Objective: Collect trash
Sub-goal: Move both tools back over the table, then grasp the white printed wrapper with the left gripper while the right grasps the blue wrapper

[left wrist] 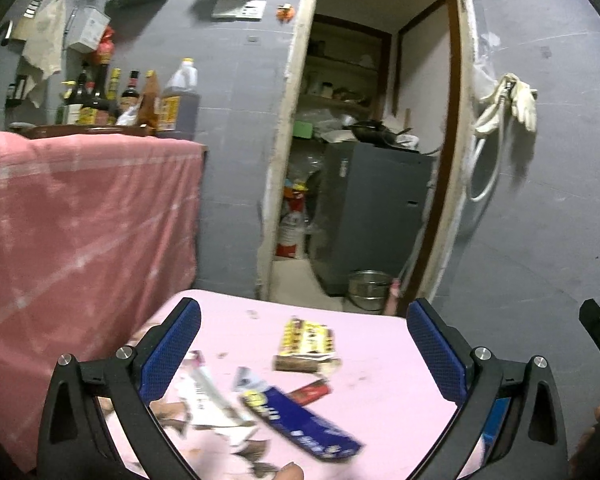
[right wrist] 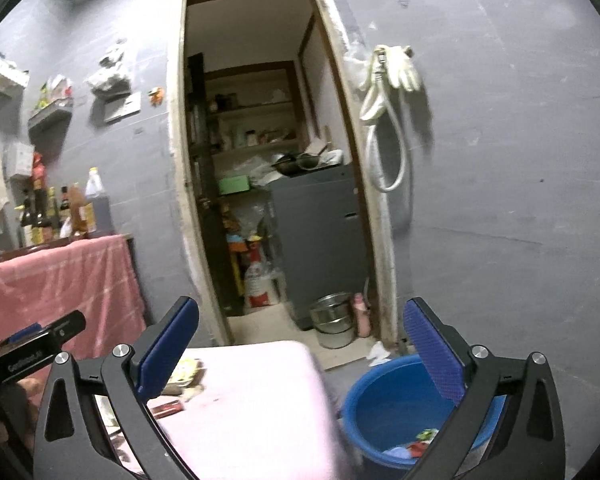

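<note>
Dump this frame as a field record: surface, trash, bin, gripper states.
surface: pink table, bucket beside it
trash on table: blue box, yellow packet, red wrapper, torn paper scraps
bin: blue bucket on floor, some trash already inside
left gripper: open, above the trash, holding nothing
right gripper: open, empty, over the table edge and bucket

A pink-covered table (left wrist: 380, 360) stood under the left tongs (left wrist: 304, 352). Between their fingers lay a yellow packet (left wrist: 306, 344), a blue box (left wrist: 300, 420), a small red wrapper (left wrist: 312, 392) and torn paper scraps (left wrist: 208, 396). Below the right tongs (right wrist: 300, 352), a blue tub (right wrist: 392, 404) sat on the floor beside the table.
</note>
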Demonstrator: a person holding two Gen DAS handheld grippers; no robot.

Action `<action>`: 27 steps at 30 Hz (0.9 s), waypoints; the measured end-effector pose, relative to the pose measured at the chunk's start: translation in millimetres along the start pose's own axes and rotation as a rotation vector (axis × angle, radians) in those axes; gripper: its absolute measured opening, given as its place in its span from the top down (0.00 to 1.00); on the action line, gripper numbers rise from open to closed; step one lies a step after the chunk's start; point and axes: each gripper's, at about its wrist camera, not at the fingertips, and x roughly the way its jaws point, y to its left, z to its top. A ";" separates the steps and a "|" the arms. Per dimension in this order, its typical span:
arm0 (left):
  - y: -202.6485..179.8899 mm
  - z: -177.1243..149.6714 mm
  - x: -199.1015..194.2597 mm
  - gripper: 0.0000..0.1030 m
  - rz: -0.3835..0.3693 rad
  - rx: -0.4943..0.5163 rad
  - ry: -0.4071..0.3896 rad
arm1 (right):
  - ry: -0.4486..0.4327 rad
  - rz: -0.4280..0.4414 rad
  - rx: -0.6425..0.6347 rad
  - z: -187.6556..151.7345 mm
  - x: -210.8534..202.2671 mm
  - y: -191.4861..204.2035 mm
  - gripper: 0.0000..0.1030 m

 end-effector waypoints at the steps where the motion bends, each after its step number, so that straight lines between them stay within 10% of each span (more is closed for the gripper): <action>1: 5.1 -1.3 -0.9 0.02 0.008 -0.002 0.002 | 0.004 0.013 -0.006 -2.4 1.0 6.0 0.00; 27: 110.2 -67.3 32.4 0.02 0.137 -0.043 0.269 | 0.251 0.219 -0.118 -76.8 49.4 82.1 0.00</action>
